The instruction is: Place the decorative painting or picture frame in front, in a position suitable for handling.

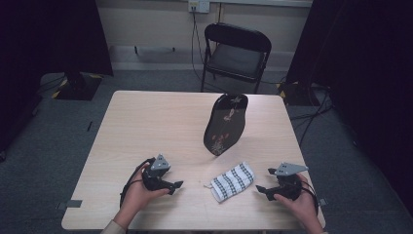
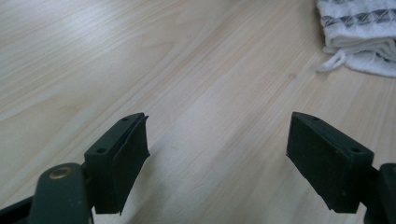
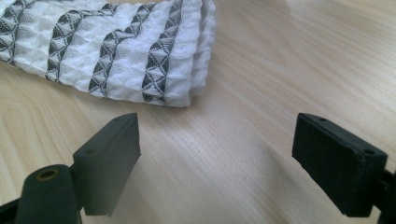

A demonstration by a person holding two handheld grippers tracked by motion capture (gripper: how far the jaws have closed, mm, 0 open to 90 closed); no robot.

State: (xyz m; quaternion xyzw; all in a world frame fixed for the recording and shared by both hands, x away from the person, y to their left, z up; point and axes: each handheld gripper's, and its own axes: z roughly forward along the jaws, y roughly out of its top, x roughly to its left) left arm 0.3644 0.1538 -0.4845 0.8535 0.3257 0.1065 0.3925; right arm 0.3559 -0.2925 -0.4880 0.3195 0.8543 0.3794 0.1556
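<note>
No readable text anywhere on the table.

The black lacquered oval tray (image 1: pixel 225 124) carries a painted floral motif with no lettering, and the folded white waffle-weave cloth with dark grey patterned stripes (image 3: pixel 112 46) bears a woven design but no label or brand. The light wooden table (image 1: pixel 146 126) has no marks or numbers.

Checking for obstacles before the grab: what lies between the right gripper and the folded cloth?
Nothing: in the right gripper view, bare wooden table separates the open right gripper from the folded cloth.
</note>
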